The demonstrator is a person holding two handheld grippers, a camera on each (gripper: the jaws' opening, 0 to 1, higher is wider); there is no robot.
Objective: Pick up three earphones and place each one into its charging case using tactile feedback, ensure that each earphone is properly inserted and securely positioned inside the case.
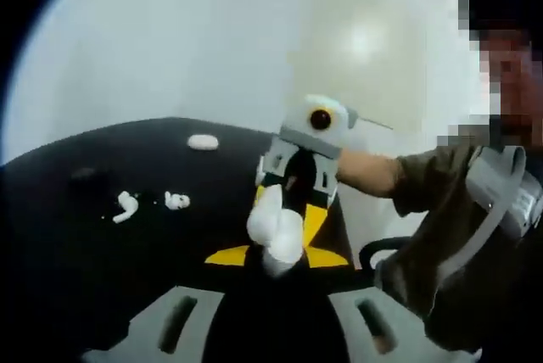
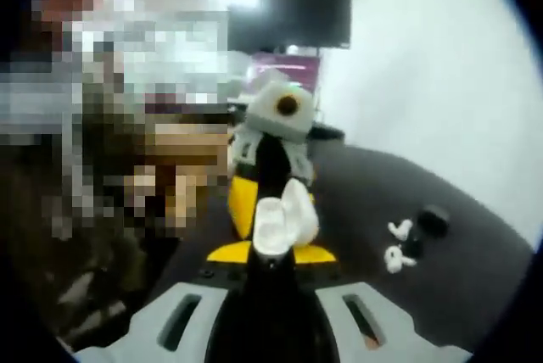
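The two grippers meet tip to tip above a black table. My left gripper is shut on the base of a white charging case, whose lid stands open. Facing it, my right gripper has its jaws close together at the case mouth, seemingly shut on a white earphone that merges with the case. In the right gripper view, the left gripper faces the right gripper. Two loose white earphones lie on the table.
A closed white case lies at the table's far edge. A dark case sits beside the loose earphones. A person's arm reaches in from the right. A white wall is behind.
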